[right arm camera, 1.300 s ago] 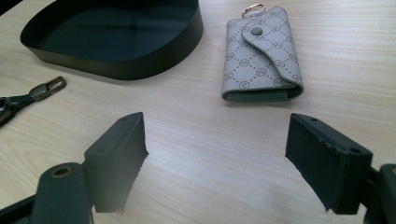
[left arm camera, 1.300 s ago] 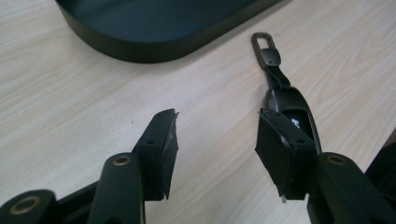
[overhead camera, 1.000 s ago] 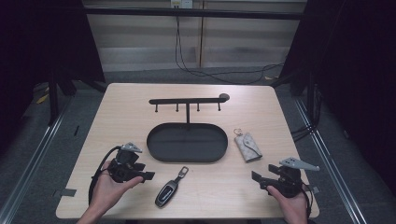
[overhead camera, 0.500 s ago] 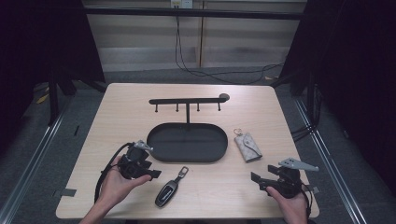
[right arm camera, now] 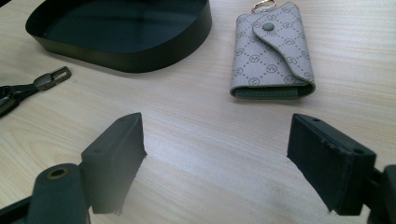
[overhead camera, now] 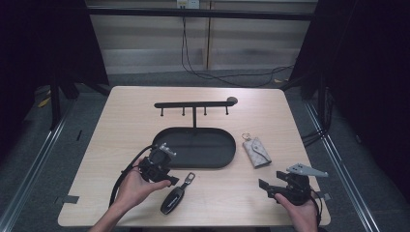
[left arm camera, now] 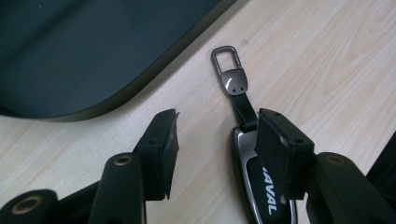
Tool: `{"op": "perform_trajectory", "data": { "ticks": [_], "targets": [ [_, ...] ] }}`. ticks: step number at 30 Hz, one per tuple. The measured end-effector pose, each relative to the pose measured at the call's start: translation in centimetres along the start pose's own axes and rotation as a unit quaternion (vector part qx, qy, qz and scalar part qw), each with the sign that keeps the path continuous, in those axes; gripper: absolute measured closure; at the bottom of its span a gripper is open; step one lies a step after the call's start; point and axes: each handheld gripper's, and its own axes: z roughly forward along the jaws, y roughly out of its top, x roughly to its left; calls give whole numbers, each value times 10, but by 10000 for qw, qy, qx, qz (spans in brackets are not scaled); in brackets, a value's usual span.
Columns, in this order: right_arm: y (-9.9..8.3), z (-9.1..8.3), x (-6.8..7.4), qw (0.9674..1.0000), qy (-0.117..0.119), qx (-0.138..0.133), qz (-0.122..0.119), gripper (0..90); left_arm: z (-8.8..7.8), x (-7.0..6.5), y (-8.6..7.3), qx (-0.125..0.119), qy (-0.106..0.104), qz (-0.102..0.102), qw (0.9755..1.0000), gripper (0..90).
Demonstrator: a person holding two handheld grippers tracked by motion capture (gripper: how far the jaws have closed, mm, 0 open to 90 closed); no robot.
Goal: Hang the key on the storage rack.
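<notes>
- Key fob (overhead camera: 173, 200) lies flat on the table (overhead camera: 121, 121), near the near edge and left of centre, its strap and metal clip (overhead camera: 188, 178) pointing far-right toward the tray (overhead camera: 212, 162).
- Left gripper (overhead camera: 167, 180) sits just left of the fob, held in the left hand (overhead camera: 133, 188); its jaws stand apart.
- In the left gripper view the fob (left arm camera: 264, 196) lies between the parted jaws, close against the right-hand one, which covers part of its body; the strap and clip (left arm camera: 229, 63) reach out past the jaw tips, and the lettering "AVAL" shows on the fob.
- Tray's rim lies just beyond the left jaw in that view, apart from the fob.
- Right gripper (overhead camera: 268, 187) rests near the near right corner, held in the right hand (overhead camera: 302, 212), well apart from the fob; its jaws are wide apart with nothing between them.
- Key pouch (overhead camera: 256, 151) lies just right of the tray, beyond the right gripper.
- Black hook rack (overhead camera: 193, 105) stands on the far side of the tray.
</notes>
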Motion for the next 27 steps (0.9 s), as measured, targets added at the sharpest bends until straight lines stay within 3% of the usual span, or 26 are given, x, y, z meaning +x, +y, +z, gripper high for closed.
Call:
{"op": "perform_trajectory", "data": {
  "ticks": [9, 13, 17, 23, 27],
  "targets": [
    [0, 0, 0, 10000, 0, 16, 4, 164, 16, -6, 21, 426, 8, -17, 9991, 499],
    [0, 1, 0, 10000, 4, 46, -20, 164, 24, -6, 29, 605, -119, -23, 9981, 501],
    [0, 0, -1, 10000, 24, 45, -1, 154, 31, -9, 35, 635, -188, -45, 9978, 516],
    [0, 0, -1, 10000, 29, 45, 1, 154, 42, -10, 43, 965, -128, 65, 9952, 552],
    [0, 1, -1, 10000, 25, 69, -6, 154, 47, -9, 47, 1006, -135, -21, 9948, 570]
  ]
}}
